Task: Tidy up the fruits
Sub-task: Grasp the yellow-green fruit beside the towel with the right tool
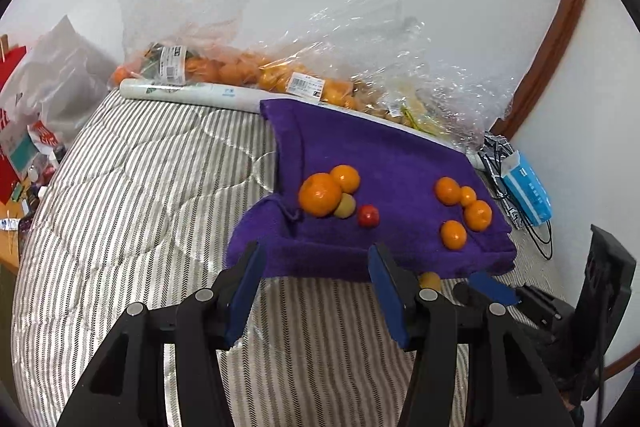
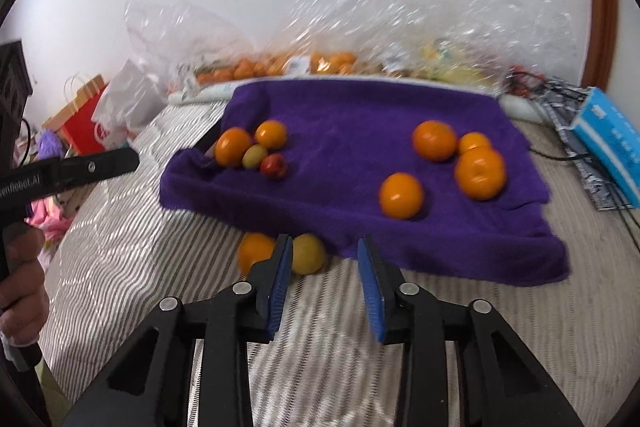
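Here, on a grey-and-white striped quilted bed (image 2: 132,239), a yellow-green round fruit (image 2: 308,254) and an orange mandarin (image 2: 256,251) lie side by side just off the near edge of a purple terry towel (image 2: 352,131). The right gripper (image 2: 325,279) hangs over them, jaws apart and clamped on nothing, the yellow-green fruit just past its left finger. The left gripper (image 1: 316,291) hovers before the towel's near edge (image 1: 360,263), jaws apart and empty. On the towel sit two clusters: two mandarins, a green fruit and a red fruit (image 2: 274,166) at left, four mandarins (image 2: 401,195) at right, with bare cloth between. Being round, the fruits show no long axis.
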